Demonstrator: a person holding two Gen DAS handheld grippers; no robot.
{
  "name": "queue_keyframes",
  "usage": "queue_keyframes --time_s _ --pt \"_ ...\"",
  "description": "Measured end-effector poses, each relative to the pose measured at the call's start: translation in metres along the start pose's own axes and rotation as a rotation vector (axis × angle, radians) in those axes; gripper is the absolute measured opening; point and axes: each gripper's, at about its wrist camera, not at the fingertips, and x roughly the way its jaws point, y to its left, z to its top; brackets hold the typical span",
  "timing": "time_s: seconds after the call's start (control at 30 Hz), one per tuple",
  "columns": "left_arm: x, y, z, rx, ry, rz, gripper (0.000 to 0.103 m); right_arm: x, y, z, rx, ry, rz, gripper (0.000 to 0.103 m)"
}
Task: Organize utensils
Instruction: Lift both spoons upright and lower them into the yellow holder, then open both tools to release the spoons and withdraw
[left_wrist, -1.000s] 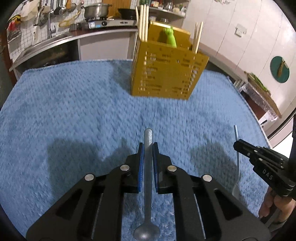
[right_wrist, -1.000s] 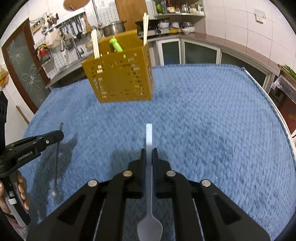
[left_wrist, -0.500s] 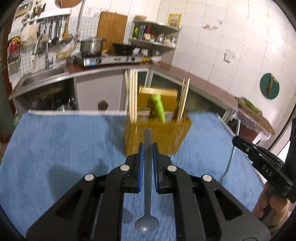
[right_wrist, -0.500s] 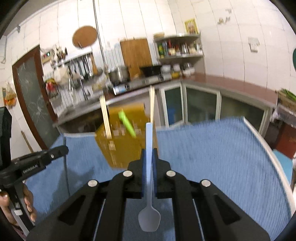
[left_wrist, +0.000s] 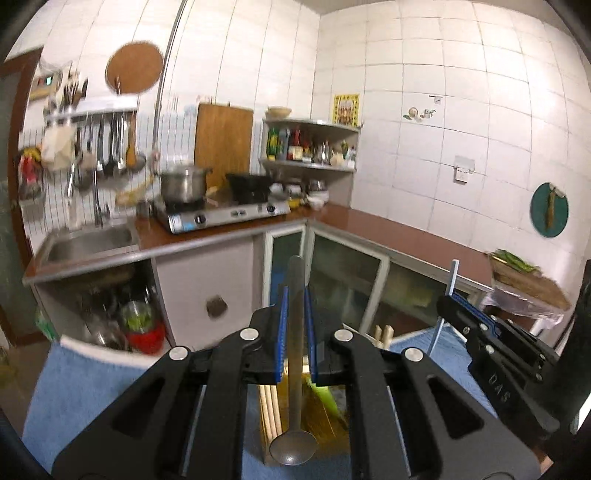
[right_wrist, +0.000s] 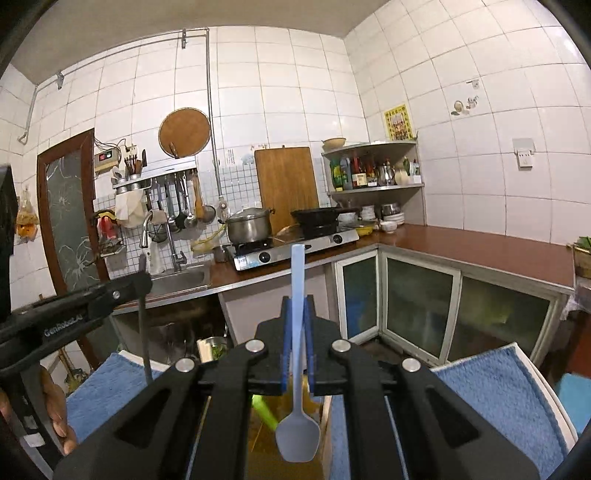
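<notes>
My left gripper (left_wrist: 295, 295) is shut on a grey metal spoon (left_wrist: 294, 387), handle forward, bowl hanging down over the yellow utensil holder (left_wrist: 317, 413). Chopsticks (left_wrist: 269, 410) and a green utensil (left_wrist: 325, 400) stand in the holder. My right gripper (right_wrist: 297, 306) is shut on a light blue spoon (right_wrist: 298, 424), bowl down over the same holder (right_wrist: 266, 443), where the green utensil (right_wrist: 264, 410) shows. Each gripper appears in the other's view: the right one (left_wrist: 448, 302) and the left one (right_wrist: 142, 282). Both point level, toward the kitchen.
The holder stands on a table covered by a blue towel (right_wrist: 491, 391). Beyond it are a counter with a sink (left_wrist: 88, 245), a gas stove (left_wrist: 221, 214) with a pot (right_wrist: 249, 225), and glass-door cabinets (right_wrist: 417, 306).
Both grippers tilted up from looking down at the table to looking level and moved forward over the holder. The spoon bowls now hang above its opening.
</notes>
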Motion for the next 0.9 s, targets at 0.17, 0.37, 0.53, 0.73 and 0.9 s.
queue_keyframes --time_s 0.17,0.37,0.53,0.73,0.9 --pt "0.038 -0.005 -0.018 0.015 -0.025 -0.005 0.008 0.022 -0.007 -0.026 0.011 -0.016 0.019 0.007" --pt "0.067 0.000 -0.064 0.023 0.041 -0.001 0.008 0.036 -0.014 -0.064 -0.001 0.002 0.035 0.007" --pt "0.076 0.008 -0.091 0.022 0.073 0.011 0.008 0.041 -0.020 -0.094 0.001 0.025 0.038 0.007" --pt "0.072 0.010 -0.115 0.054 0.076 0.042 0.008 0.044 -0.022 -0.122 -0.004 0.046 0.026 0.007" --pt "0.069 0.015 -0.128 0.054 0.104 0.061 0.009 0.039 -0.020 -0.128 -0.008 0.054 0.035 0.008"
